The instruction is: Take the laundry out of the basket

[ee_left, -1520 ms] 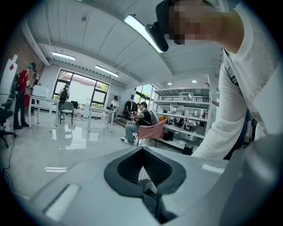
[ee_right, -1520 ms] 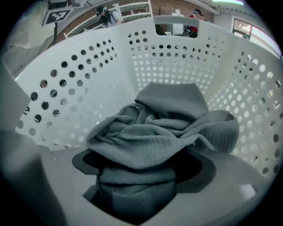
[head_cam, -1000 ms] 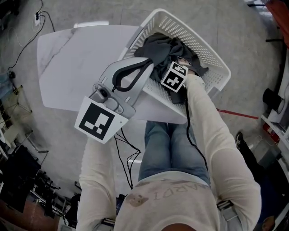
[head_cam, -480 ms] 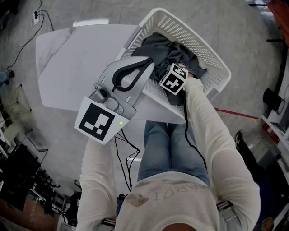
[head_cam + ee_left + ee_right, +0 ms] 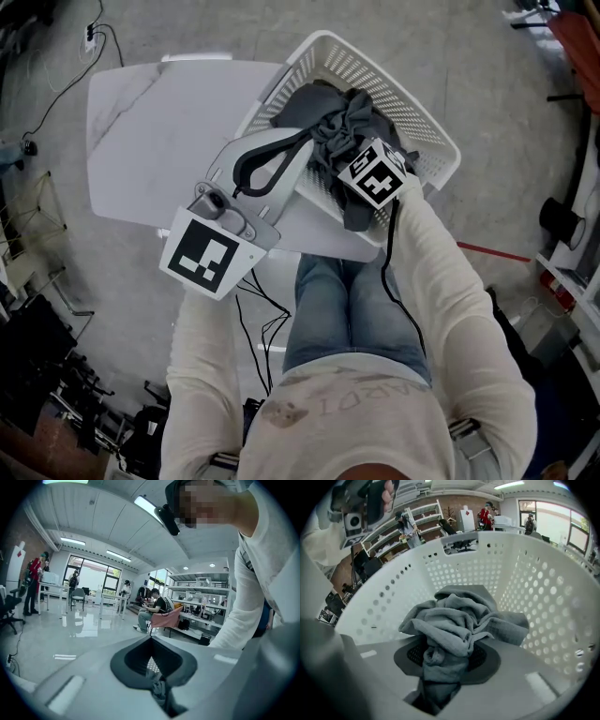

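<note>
A white perforated basket [image 5: 427, 141] lies tipped on the white table [image 5: 159, 131] with dark grey laundry [image 5: 328, 112] inside. My right gripper [image 5: 358, 161] reaches into it from the near side, its marker cube on top. In the right gripper view its jaws are closing on a bunched grey cloth [image 5: 454, 620] that fills the gap between them, the right gripper [image 5: 450, 654] pressing on it in front of the basket wall [image 5: 393, 597]. My left gripper [image 5: 305, 141] rests at the basket's near-left rim with jaw tips together. Through the left gripper [image 5: 152, 667] loop I see mesh and a bit of cloth.
The table's left half [image 5: 131, 159] carries nothing. The person's legs in jeans [image 5: 347, 309] sit against the table's near edge. Cables [image 5: 56, 84] trail on the floor at the left, and shelving [image 5: 572, 272] stands at the right.
The right gripper's cube has shifted toward the person and slightly right, with the grey cloth bunching up at its jaws. The left gripper has stayed at the basket's rim.
</note>
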